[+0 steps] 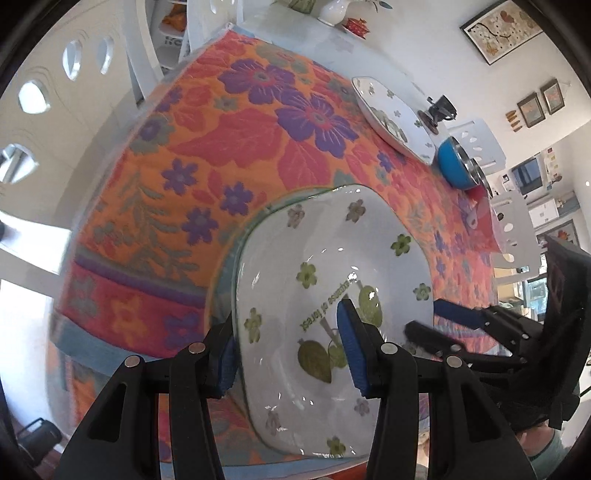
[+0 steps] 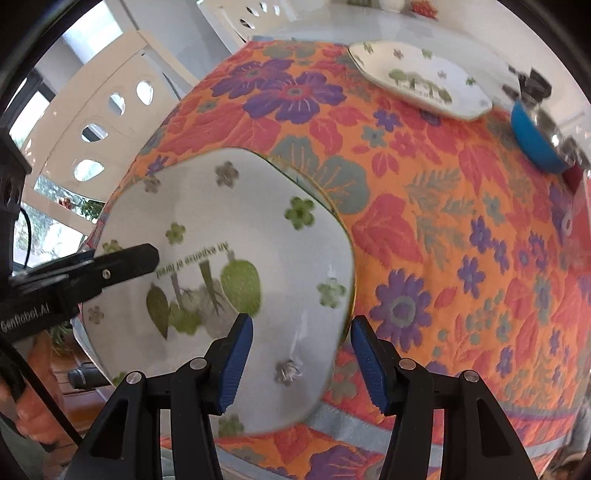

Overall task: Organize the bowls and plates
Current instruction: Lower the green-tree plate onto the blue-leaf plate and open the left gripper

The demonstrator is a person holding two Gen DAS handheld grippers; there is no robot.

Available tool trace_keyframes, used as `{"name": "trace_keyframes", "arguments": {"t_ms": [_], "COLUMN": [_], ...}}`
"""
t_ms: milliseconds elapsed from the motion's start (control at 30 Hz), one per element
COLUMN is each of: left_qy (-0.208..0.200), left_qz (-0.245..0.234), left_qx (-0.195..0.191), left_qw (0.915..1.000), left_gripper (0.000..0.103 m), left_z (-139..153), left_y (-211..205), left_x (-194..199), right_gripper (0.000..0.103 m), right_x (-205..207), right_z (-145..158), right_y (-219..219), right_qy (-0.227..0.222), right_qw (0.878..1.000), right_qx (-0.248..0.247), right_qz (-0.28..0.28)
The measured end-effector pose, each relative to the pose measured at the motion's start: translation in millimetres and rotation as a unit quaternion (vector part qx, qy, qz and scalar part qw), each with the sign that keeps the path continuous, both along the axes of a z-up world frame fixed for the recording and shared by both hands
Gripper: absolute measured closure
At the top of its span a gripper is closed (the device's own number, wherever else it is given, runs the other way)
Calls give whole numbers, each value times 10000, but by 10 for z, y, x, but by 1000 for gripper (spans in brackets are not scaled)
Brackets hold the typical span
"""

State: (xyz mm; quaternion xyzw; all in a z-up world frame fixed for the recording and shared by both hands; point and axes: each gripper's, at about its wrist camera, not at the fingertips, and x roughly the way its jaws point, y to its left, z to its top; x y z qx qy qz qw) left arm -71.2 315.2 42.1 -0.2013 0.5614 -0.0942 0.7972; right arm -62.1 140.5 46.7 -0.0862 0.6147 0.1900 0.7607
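A white squarish plate with green flowers and tree print [image 1: 317, 258] [image 2: 236, 236] lies near the front edge of the flowered tablecloth. My left gripper [image 1: 288, 354] is open and straddles the plate's left rim, one finger outside, one over the plate. My right gripper [image 2: 301, 363] is open and straddles the plate's right rim; it also shows in the left wrist view [image 1: 439, 325]. A second matching plate [image 1: 391, 114] [image 2: 421, 77] lies far right. A blue bowl [image 1: 458, 162] [image 2: 535, 136] sits beside it.
The orange, red and purple tablecloth [image 1: 229, 147] [image 2: 443, 229] covers a white table. White chairs [image 1: 55, 92] [image 2: 99, 110] stand at the left. A small black object [image 1: 439, 109] sits behind the far plate. A white vase [image 1: 332, 11] stands at the far end.
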Motion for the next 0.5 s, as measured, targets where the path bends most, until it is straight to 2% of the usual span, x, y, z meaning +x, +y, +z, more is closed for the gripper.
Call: {"name": "trace_keyframes", "arguments": {"t_ms": [100, 200, 367, 500], "left_qy": [-159, -254, -71, -215], "left_qz": [70, 48, -69, -164], "left_qx": [165, 255, 487, 515], "left_qw": [9997, 9993, 9988, 9983], "left_gripper": [58, 56, 56, 56], "left_z": [133, 217, 145, 266], "left_y": [114, 193, 115, 35], "left_x": [0, 5, 42, 123], "right_gripper": [49, 49, 49, 46], "right_x": [42, 89, 67, -30], "right_z": [97, 119, 56, -4], "right_y": [-53, -123, -155, -64], "right_qy": [-203, -180, 105, 357], "right_qw": [9997, 9998, 9997, 9988], "right_qx": [-103, -90, 179, 330], "right_qz": [28, 0, -94, -59]}}
